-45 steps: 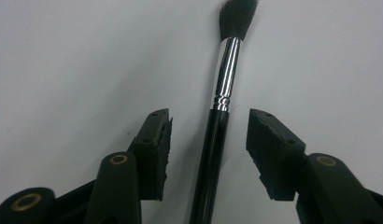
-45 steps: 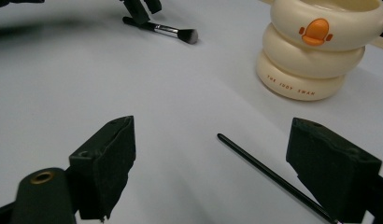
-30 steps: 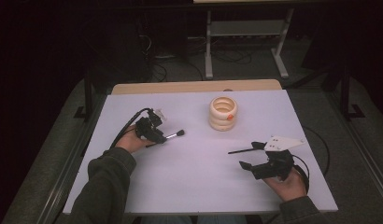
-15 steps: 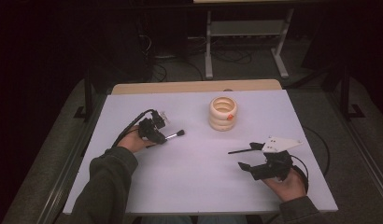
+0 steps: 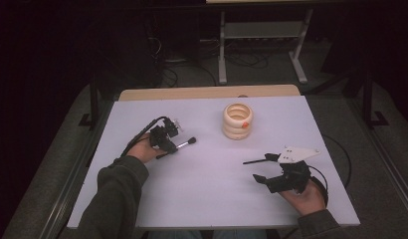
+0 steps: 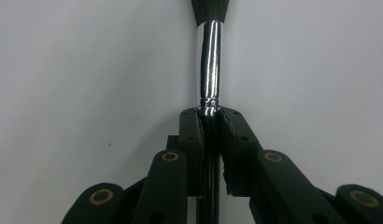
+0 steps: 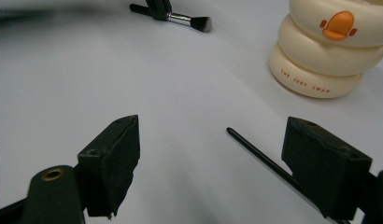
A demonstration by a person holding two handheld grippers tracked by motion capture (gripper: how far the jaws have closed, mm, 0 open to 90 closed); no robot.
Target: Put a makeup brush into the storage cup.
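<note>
Left gripper view is showing the left gripper (image 6: 210, 122) clamping the makeup brush (image 6: 210, 65) by its handle, jaws having just been closing onto it, bristles pointing away over the table (image 5: 202, 199). Pickup looks done; carrying the brush to the cream ringed holder (image 5: 237, 121) is likely remaining. Right gripper (image 7: 227, 154) is idling near a thin black stick (image 7: 259, 161), jaws gaping wide, gripping nothing.

Left gripper (image 5: 168, 143) around brush (image 5: 184, 144)
</note>
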